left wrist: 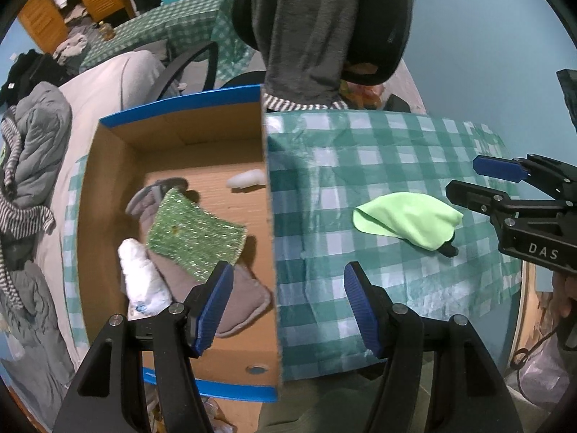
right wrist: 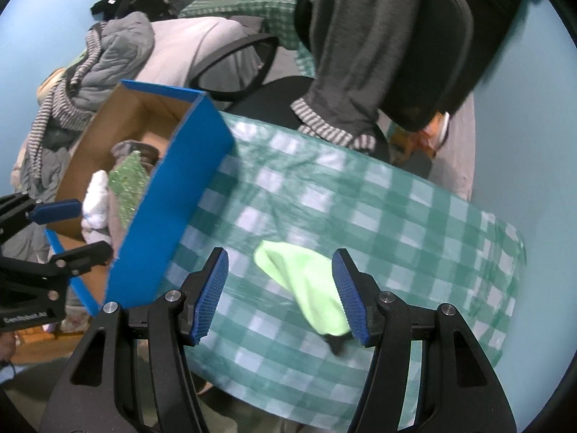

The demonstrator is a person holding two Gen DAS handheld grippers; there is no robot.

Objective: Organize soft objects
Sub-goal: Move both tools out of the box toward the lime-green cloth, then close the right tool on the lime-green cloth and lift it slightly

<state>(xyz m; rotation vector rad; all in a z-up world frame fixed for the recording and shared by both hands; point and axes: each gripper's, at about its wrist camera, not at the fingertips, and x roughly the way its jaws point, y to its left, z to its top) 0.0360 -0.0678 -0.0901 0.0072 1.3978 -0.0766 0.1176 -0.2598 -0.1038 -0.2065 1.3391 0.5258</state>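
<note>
A light green cloth [left wrist: 407, 219] lies on the checked tablecloth [left wrist: 360, 151], covering most of a small black object [left wrist: 449, 249]. It also shows in the right wrist view [right wrist: 310, 285]. My right gripper [right wrist: 281, 297] is open and empty just above the cloth's near end; it shows in the left wrist view [left wrist: 483, 184] at the right. My left gripper [left wrist: 286, 310] is open and empty over the right wall of the blue-edged cardboard box [left wrist: 202, 97]. The box holds a sparkly green sponge [left wrist: 194, 231], a white bundle [left wrist: 144, 281], a grey-brown soft item [left wrist: 238, 299] and a small white piece [left wrist: 247, 178].
A black office chair [right wrist: 443, 36] draped with a grey garment [right wrist: 360, 50] stands behind the table. Piled grey and striped clothes [left wrist: 29, 166] lie left of the box. A second checked table [left wrist: 173, 25] is further back. The table's near edge [right wrist: 288, 400] is close.
</note>
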